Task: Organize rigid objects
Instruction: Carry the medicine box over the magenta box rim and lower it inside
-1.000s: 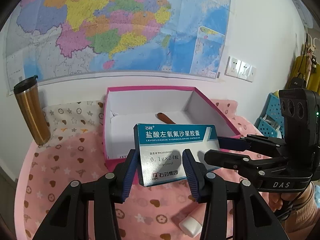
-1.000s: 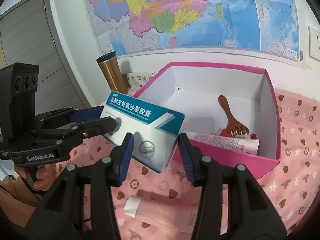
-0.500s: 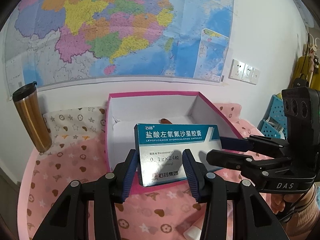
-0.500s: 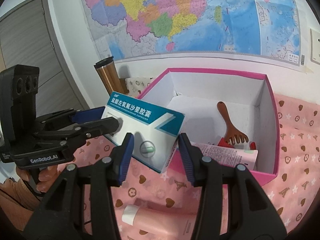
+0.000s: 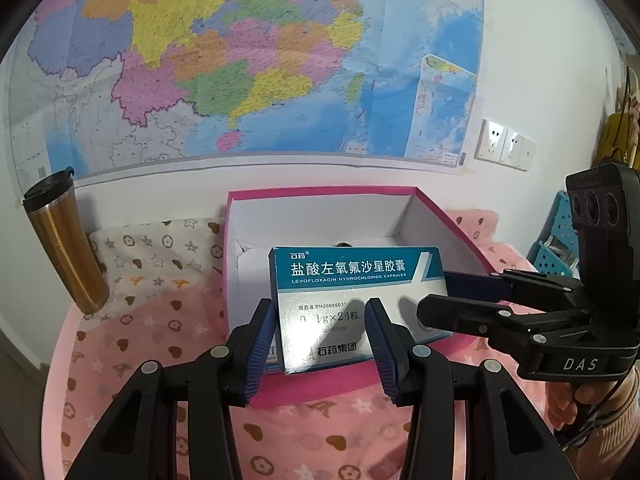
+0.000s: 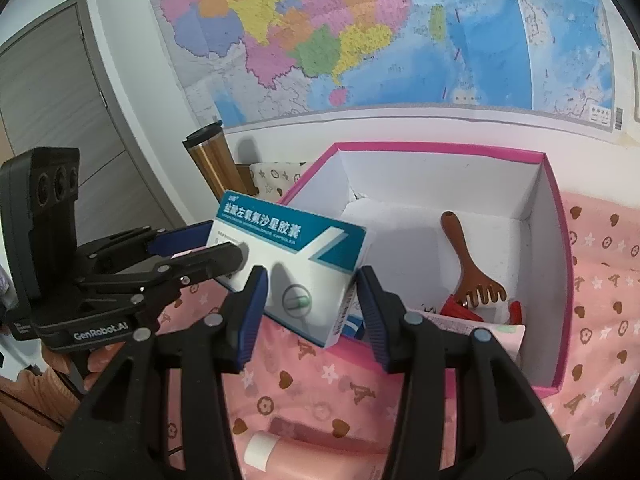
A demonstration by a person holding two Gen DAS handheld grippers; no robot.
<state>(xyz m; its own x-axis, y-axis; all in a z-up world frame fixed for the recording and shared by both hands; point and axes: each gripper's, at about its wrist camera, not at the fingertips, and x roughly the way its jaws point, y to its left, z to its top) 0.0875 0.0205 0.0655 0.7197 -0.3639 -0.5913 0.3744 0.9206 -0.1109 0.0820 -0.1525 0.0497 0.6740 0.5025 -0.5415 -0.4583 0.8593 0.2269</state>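
Both grippers pinch the medicine box [image 5: 356,300] at once, left gripper [image 5: 320,344] and right gripper [image 6: 308,304], holding it over the near wall of the pink box [image 6: 560,280]. If one lets go unevenly, it probably tips outside onto the cloth [image 6: 304,392].

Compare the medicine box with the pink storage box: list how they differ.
1. The medicine box is closed, white and teal with print; the pink storage box is open-topped, pink outside, white inside.
2. The medicine box is much smaller and held in the air between both grippers; the pink storage box rests on the patterned cloth.
Both are rectangular cartons.
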